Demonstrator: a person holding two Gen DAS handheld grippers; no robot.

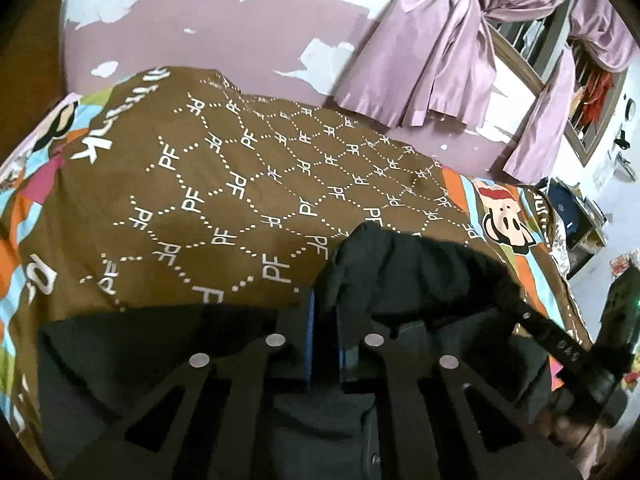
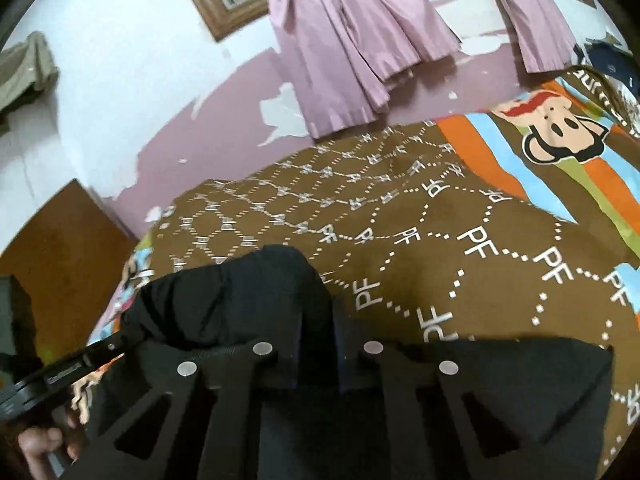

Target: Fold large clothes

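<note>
On the bed (image 1: 200, 200): a black garment (image 1: 120, 360) lies across the near edge of the brown PF-print bedsheet (image 2: 480, 280).
Beyond the bed, a peeling pink wall (image 1: 240, 32) and lilac curtains (image 2: 340, 48). Left claw (image 1: 325, 344) and right claw (image 2: 318, 344) each pinch a raised fold narrowly.

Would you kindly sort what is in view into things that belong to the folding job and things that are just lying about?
Belongs to the job:
- black garment
- left claw, shut on the garment
- right claw, shut on the garment
- brown patterned bedsheet it lies on

Just lying about:
- purple curtains
- wooden window frame
- khaki cloth hanging on the wall
</note>
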